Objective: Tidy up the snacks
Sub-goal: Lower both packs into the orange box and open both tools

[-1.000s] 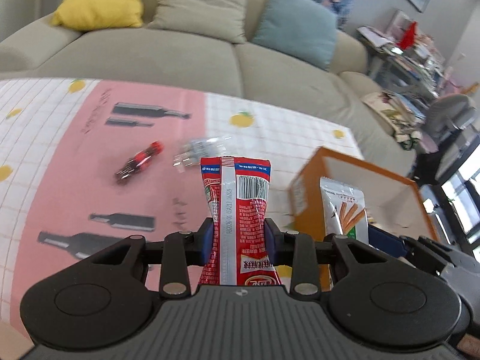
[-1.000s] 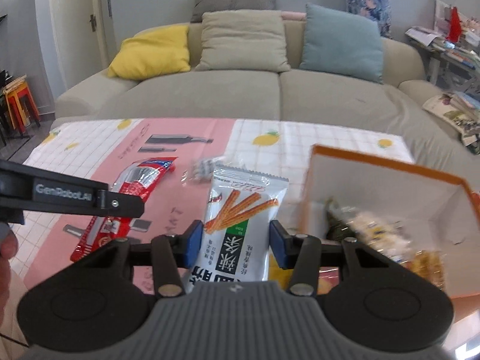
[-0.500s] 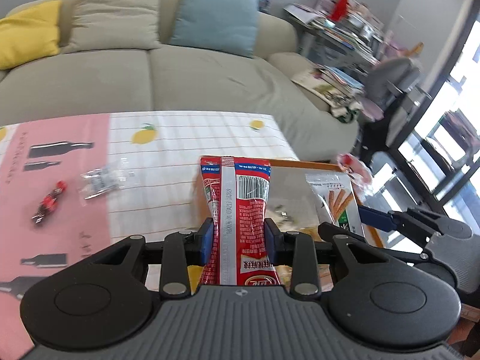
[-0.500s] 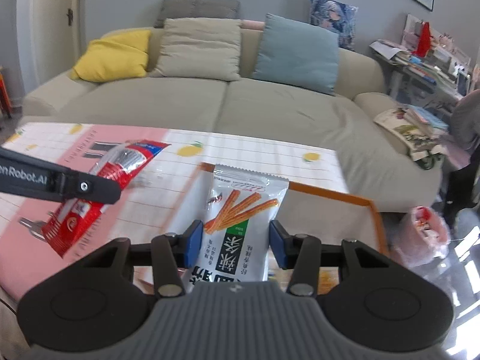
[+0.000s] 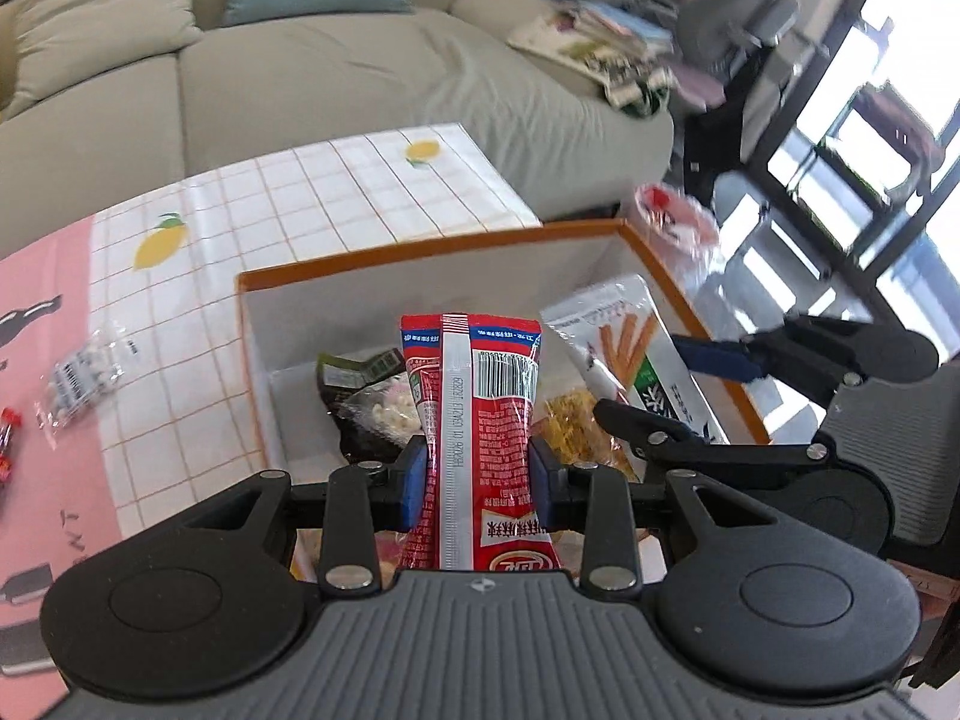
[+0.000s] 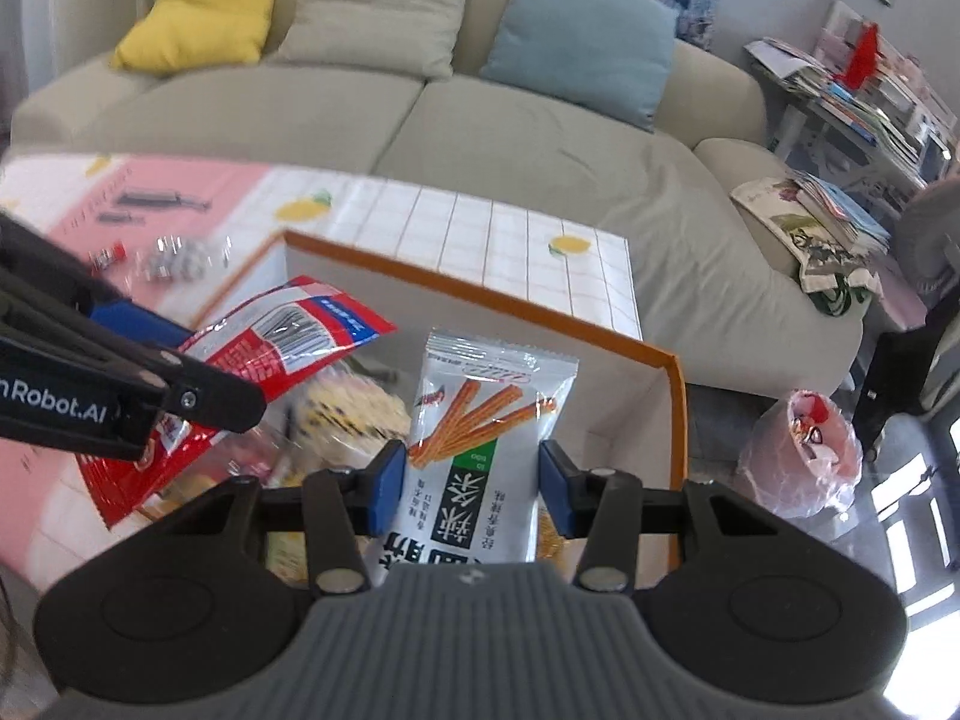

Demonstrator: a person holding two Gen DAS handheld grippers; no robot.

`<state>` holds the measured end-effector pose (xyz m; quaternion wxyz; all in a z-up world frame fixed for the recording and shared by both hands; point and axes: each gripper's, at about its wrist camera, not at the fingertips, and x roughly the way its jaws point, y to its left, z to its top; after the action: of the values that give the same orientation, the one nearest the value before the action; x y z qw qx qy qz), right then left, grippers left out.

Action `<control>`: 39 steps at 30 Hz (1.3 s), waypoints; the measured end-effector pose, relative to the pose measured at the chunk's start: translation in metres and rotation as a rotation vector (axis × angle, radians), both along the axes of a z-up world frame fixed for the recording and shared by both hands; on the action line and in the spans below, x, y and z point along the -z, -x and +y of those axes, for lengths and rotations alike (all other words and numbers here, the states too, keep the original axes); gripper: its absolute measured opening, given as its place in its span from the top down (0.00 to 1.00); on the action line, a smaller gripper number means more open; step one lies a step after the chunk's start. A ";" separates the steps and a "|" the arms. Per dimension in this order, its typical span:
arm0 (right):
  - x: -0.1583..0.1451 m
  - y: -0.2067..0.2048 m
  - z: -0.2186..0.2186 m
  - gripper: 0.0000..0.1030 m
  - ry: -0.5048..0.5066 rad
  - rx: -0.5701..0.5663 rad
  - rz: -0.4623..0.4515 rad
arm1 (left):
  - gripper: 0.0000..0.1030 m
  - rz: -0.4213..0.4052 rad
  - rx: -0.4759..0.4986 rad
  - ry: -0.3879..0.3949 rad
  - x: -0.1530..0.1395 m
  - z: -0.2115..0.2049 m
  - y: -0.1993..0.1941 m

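Over one orange-rimmed box (image 5: 420,249), two grippers' fingers each clamp one snack: red packet (image 5: 474,414), white stick-snack packet (image 6: 480,438).

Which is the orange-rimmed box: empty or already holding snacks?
Already holding snacks. Inside the orange-rimmed box lie a dark packet and a yellow snack bag.

On my left hand-held gripper (image 6: 198,360) the arm reads "nRobot.AI", cut off at the frame edge. My red snack packet (image 5: 474,438) carries a barcode and a sideways printed code, too fine to read. The white stick-snack packet (image 6: 480,450) bears large Chinese characters, possibly a flavour name.
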<state>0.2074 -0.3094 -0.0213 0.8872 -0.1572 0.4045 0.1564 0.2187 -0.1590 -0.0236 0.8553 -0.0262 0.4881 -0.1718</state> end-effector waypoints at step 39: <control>0.051 -0.028 0.024 0.43 0.272 -0.193 0.106 | 0.35 0.115 0.119 -0.240 0.045 -0.023 -0.034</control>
<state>0.2352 -0.2851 -0.0720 0.8161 -0.3054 0.4511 0.1930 0.2527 -0.1823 -0.0689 0.8113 0.0955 0.5538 -0.1609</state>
